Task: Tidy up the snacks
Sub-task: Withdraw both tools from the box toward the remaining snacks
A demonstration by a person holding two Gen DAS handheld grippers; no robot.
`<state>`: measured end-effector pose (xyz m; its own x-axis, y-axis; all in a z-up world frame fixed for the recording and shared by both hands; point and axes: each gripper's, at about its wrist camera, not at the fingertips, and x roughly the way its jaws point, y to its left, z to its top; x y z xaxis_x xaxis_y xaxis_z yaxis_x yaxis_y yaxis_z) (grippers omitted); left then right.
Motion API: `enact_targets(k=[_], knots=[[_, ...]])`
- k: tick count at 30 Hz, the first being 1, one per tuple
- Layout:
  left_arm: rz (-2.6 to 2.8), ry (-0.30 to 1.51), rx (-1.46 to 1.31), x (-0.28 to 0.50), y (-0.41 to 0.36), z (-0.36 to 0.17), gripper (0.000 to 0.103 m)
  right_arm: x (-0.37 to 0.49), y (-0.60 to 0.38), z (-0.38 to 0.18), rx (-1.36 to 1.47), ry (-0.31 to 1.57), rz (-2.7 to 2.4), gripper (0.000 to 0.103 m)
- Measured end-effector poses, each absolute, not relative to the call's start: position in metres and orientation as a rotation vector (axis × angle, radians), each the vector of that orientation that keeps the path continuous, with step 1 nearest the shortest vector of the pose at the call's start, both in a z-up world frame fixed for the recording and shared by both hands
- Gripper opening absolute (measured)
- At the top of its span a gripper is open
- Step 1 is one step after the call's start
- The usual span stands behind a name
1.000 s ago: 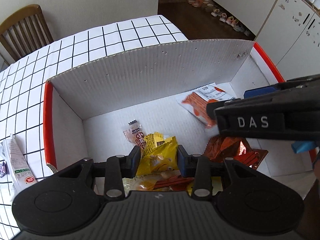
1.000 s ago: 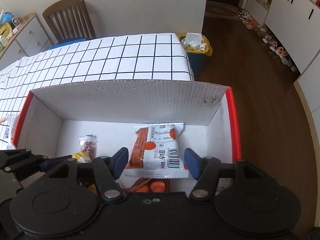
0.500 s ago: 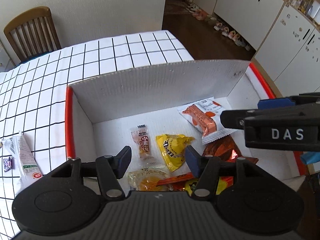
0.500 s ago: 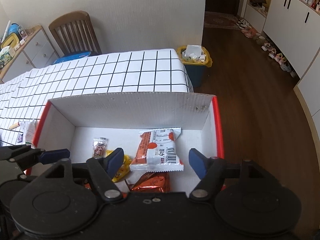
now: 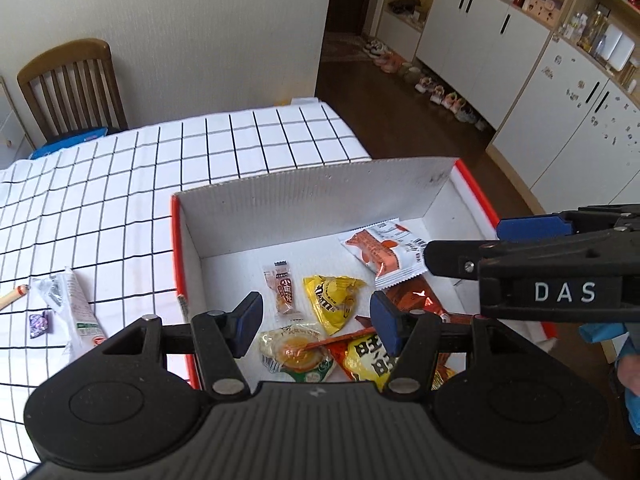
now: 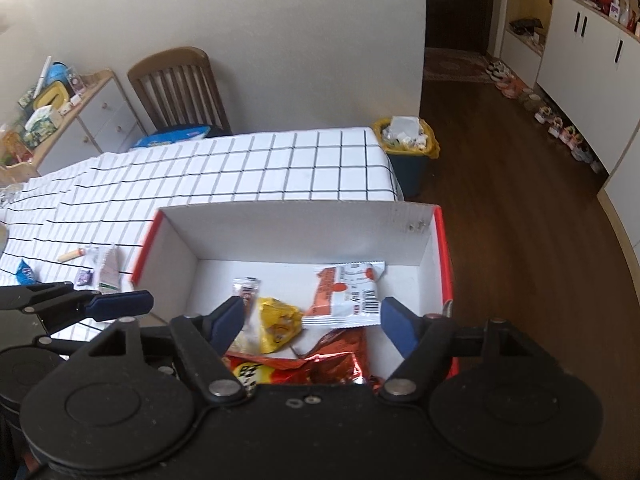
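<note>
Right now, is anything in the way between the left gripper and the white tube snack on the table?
Yes. The left gripper hangs open over the box, so the box's red-edged side wall stands between it and the white tube snack lying outside.

Matt corrugated cardboard box holds glossy foil packets.

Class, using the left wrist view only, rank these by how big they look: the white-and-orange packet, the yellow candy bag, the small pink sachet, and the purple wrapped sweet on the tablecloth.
1. White-and-orange packet.
2. Yellow candy bag, nearly as big and nearer the camera, so this order is unsure.
3. Small pink sachet.
4. Purple wrapped sweet.
</note>
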<state>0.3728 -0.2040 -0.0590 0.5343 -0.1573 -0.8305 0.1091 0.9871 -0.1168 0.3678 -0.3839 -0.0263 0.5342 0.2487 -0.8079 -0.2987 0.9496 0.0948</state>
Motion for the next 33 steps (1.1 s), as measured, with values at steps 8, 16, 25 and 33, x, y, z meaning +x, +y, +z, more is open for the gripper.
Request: enact_targets(k=[8, 16, 25, 33], knots=[[-0.155, 0.942, -0.073, 0.342, -0.191, -0.034, 0.058, 0.343, -0.378, -0.008, -0.059, 0.904, 0.36, 0.08], [-0.142, 0.897, -0.089, 0.312, -0.171, -0.015, 0.058, 0.316, -0.364, 0.009, -0.071, 0.853, 0.43, 0.084], [-0.091, 0.849, -0.142, 0.271, -0.13, -0.002, 0.058, 0.289, -0.339, 0.026, -0.113, 0.767, 0.545, 0.094], [-0.05, 0.807, -0.147, 0.24, -0.092, 0.0, 0.066, 0.262, -0.305, 0.03, -0.112, 0.731, 0.62, 0.101]])
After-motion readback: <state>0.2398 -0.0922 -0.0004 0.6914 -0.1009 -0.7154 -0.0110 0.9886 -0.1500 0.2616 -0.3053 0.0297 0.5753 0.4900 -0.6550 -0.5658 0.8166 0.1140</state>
